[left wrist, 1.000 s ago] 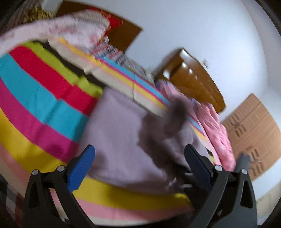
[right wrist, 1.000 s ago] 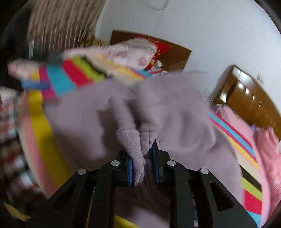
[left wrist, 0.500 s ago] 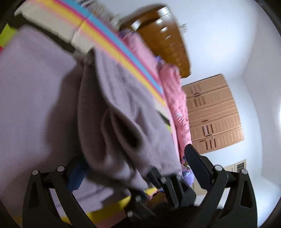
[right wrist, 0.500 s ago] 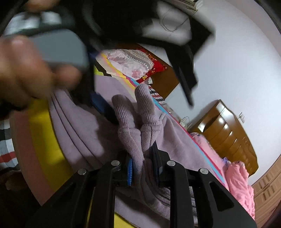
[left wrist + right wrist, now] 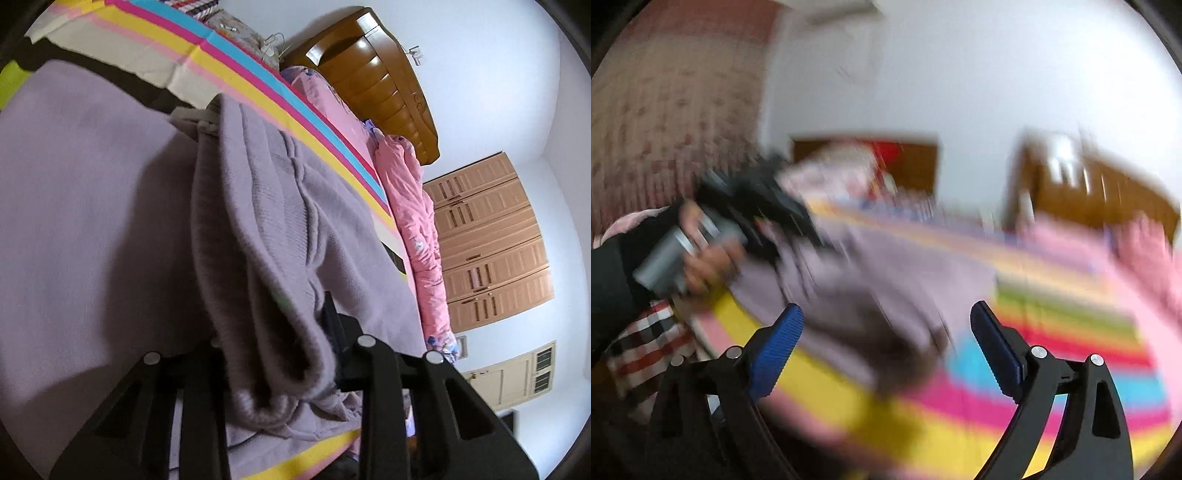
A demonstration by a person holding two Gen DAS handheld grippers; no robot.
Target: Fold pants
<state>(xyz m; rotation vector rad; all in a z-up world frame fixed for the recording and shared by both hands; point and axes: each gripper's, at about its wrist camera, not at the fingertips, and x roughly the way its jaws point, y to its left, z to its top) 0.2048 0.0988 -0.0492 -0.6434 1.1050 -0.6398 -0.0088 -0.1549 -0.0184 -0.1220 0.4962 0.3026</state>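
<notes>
The lilac knit pants [image 5: 110,221] lie spread on a striped bedspread [image 5: 236,66]. A thick folded edge [image 5: 258,258] of them runs between the fingers of my left gripper [image 5: 273,325], whose jaws are closing and squeezing the bunched cloth. In the blurred right wrist view, the pants [image 5: 871,273] lie ahead on the bedspread [image 5: 1052,332]. My right gripper [image 5: 886,321] hovers over their near end with jaws opening wide and nothing between the blue pads [image 5: 775,347]. At the left of that view a hand [image 5: 701,258] holds the left gripper [image 5: 764,206] on the pants.
A pink quilt [image 5: 410,206] lies along the bed's far side below a wooden headboard [image 5: 380,74]. A wardrobe [image 5: 491,240] stands beyond. Pillows [image 5: 849,170] are piled at the far end, a curtain [image 5: 665,110] hangs at the left, and checked cloth [image 5: 646,339] shows near the bed edge.
The left gripper swung in over the pants' folded edge and closed on it. The right gripper let go of the cuffs it pinched, opened wide and pulled away sideways.
</notes>
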